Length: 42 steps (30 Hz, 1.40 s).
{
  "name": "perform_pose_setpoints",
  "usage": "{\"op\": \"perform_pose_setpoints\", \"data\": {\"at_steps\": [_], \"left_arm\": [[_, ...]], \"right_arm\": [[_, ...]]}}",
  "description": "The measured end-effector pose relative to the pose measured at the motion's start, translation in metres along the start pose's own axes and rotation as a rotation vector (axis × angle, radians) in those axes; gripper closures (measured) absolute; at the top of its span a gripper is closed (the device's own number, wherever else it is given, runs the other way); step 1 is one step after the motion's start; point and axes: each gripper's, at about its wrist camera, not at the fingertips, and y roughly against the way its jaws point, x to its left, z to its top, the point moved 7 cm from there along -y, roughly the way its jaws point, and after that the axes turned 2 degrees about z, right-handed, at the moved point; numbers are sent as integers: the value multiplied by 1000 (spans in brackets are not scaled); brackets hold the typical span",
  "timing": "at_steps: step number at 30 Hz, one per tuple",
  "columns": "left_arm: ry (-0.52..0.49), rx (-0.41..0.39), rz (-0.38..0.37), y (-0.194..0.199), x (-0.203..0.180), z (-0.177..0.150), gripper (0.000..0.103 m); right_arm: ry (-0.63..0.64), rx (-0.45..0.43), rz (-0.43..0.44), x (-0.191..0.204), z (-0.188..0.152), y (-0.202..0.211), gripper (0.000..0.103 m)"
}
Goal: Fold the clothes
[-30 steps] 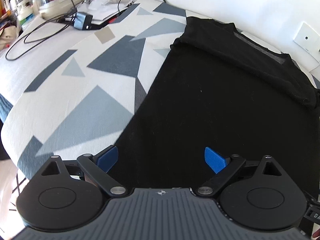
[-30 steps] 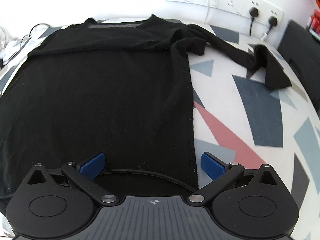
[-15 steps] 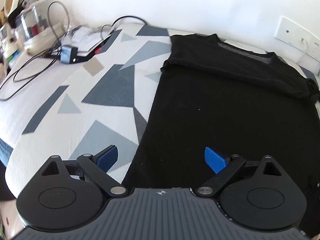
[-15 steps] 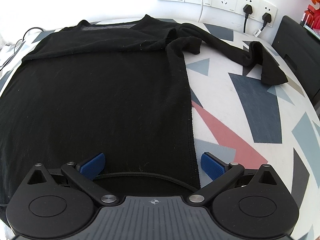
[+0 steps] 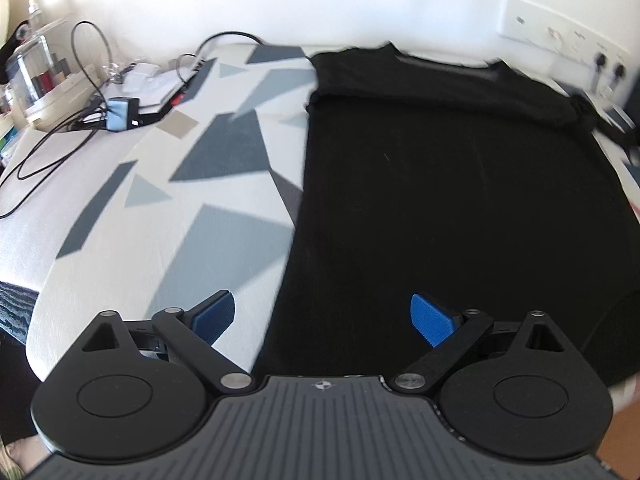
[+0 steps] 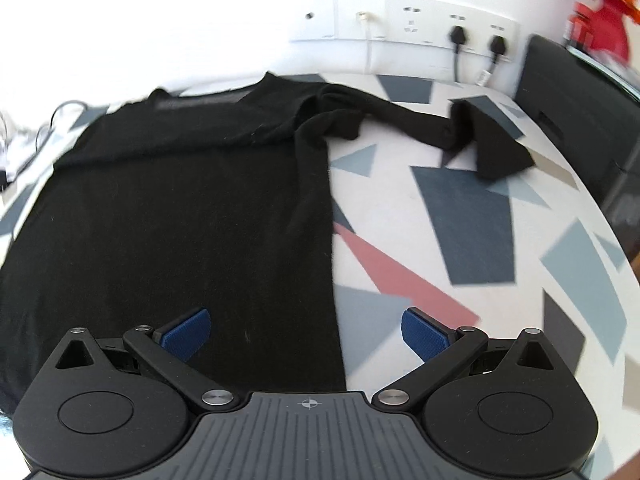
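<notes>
While both tools hung above the near end of the bed, a black long-sleeved shirt (image 6: 192, 208) lay spread flat on the patterned bedsheet (image 5: 168, 216), its neckline toward the wall. With the shirt as landmark: the left gripper (image 5: 323, 317) hovered over its left side seam near the hem, blue pads (image 5: 430, 319) spread wide, one pad over the sheet and one over the black cloth, holding nothing. The right gripper (image 6: 306, 334) hovered over the opposite side seam, also gaping and empty, its left pad above the shirt and its right pad above the sheet. Beyond the shirt's right shoulder, one sleeve (image 6: 472, 140) trailed out across the sheet, crumpled and folded back at the cuff. The other sleeve appeared tucked across the chest, though the dark cloth made that hard to judge. Past the shirt's collar, wall sockets (image 6: 452, 20) held two black plugs. Off the shirt's left side, cables (image 5: 52, 148) and a small blue adapter (image 5: 122, 114) lay at the sheet's far corner.
</notes>
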Motion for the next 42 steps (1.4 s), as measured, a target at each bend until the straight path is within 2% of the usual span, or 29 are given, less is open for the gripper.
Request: {"op": "perform_pose_setpoints", "data": {"at_steps": [6,9,13,17,20,22,23,25,27,30,33,34,35,36,42], "left_arm": [[-70,11,36,6,0,-32,6],[-2,38,32,2,9,-35,6],[71,59,44,-5,18,-30,6],[142,87,53,-13,25,-28,6],[199,91,47,-12,30,-29,6],[209,84,53,-11,31,-30,9],[205,75,54,-10,31,-30,14],[192,55,49,-7,28,-29,28],[176,43,32,-3,23,-27,55],[162,53,32,-2,17,-24,70],[195,76,25,0,16,-24,86],[206,81,28,1,17,-24,88],[213,82,33,1,18,-26,88],[219,83,37,2,18,-27,88],[213,81,68,12,22,-41,88]], "right_arm": [[82,5,-29,5,-28,14,4],[76,-2,-50,4,-37,24,4],[-12,-18,-56,-13,-41,38,4],[-31,-57,-145,-36,-40,50,4],[-101,-79,-189,-58,-39,61,4],[-158,-95,-192,-68,-41,68,5],[-174,-96,-187,-71,-44,69,5],[-164,-73,-162,-67,-51,66,18],[-124,-38,-124,-53,-58,58,26],[-52,15,-74,-30,-66,44,39],[-13,35,-57,-17,-70,36,65],[-17,36,-51,-17,-70,37,80],[-23,39,-42,-18,-70,38,86],[-30,42,-33,-19,-70,39,99],[-107,47,3,-24,-78,47,99]]}}
